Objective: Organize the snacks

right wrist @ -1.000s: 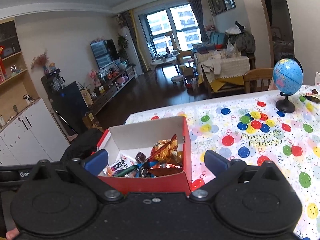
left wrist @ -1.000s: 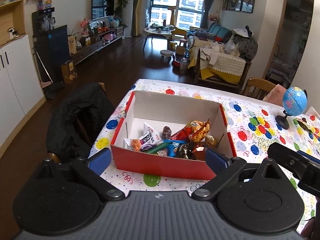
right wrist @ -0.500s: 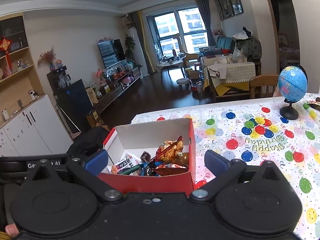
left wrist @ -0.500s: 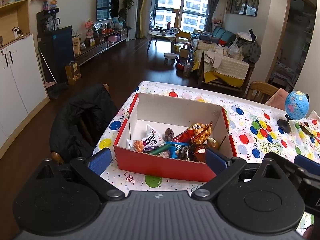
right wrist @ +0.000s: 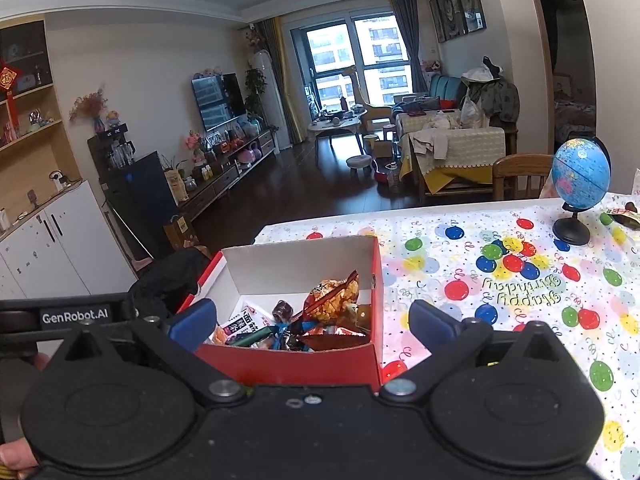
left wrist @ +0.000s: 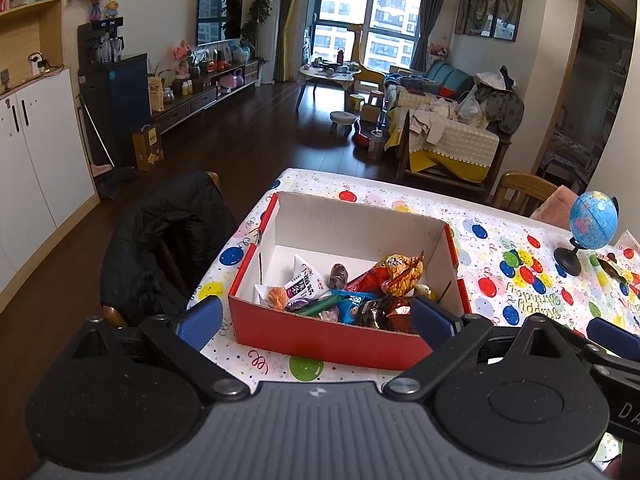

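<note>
A red cardboard box (left wrist: 320, 334) with a white inside stands on the balloon-print tablecloth (left wrist: 520, 280). It holds several wrapped snacks (left wrist: 352, 288), among them an orange-gold packet (left wrist: 400, 270) and a white packet (left wrist: 306, 282). My left gripper (left wrist: 316, 318) is open and empty, raised in front of the box's near wall. My right gripper (right wrist: 312, 318) is open and empty, also raised on the near side of the box (right wrist: 296, 364), with the snacks (right wrist: 320, 312) beyond its fingers. A loose snack (right wrist: 626, 216) lies far right by the globe.
A small blue globe (left wrist: 592, 226) on a black stand sits at the table's far right; it also shows in the right wrist view (right wrist: 580, 176). A chair with a black jacket (left wrist: 168, 236) stands at the table's left end. A wooden chair (left wrist: 520, 192) is behind the table.
Both grippers have risen and pulled back a little from the box, so more of the room shows. Both stay open and empty. The box and snacks have not moved.
</note>
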### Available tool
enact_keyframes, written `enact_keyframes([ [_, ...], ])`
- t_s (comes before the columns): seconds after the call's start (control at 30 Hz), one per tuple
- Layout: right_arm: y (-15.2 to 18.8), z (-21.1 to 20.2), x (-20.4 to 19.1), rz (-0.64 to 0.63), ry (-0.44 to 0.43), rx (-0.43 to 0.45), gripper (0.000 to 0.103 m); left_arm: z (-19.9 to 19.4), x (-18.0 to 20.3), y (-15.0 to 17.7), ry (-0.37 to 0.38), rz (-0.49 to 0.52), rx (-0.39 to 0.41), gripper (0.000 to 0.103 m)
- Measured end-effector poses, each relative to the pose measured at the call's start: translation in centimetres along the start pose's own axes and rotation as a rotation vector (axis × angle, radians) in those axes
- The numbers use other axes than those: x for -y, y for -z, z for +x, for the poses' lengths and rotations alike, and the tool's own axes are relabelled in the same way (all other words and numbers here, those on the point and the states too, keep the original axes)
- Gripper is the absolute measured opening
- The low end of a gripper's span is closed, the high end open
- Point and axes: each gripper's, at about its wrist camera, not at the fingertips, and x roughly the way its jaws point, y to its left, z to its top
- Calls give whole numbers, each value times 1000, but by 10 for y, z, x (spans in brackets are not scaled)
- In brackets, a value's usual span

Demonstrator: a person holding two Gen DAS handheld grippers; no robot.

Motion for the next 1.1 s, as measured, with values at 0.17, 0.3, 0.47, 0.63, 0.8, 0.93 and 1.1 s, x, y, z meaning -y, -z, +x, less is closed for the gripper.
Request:
enact_keyframes([
  [0.17,0,2,1,-1,-4,-12,103,1,0,-1,0,0,0,101],
  [0.3,0,2,0,0,1,-12,103,1,1,-2,5,7,-1,101],
  [0.47,-1,2,0,-1,7,-9,103,1,2,-3,12,12,6,101],
  [0.63,-1,2,0,-1,8,-10,103,1,5,-4,13,32,14,101],
  [0.8,0,3,-1,3,11,-14,103,3,4,-5,10,27,5,101],
  [0.93,-1,3,-1,2,10,-15,103,2,4,-4,12,26,6,101],
  [1.1,0,3,-1,3,9,-15,103,4,4,-3,12,28,0,101],
])
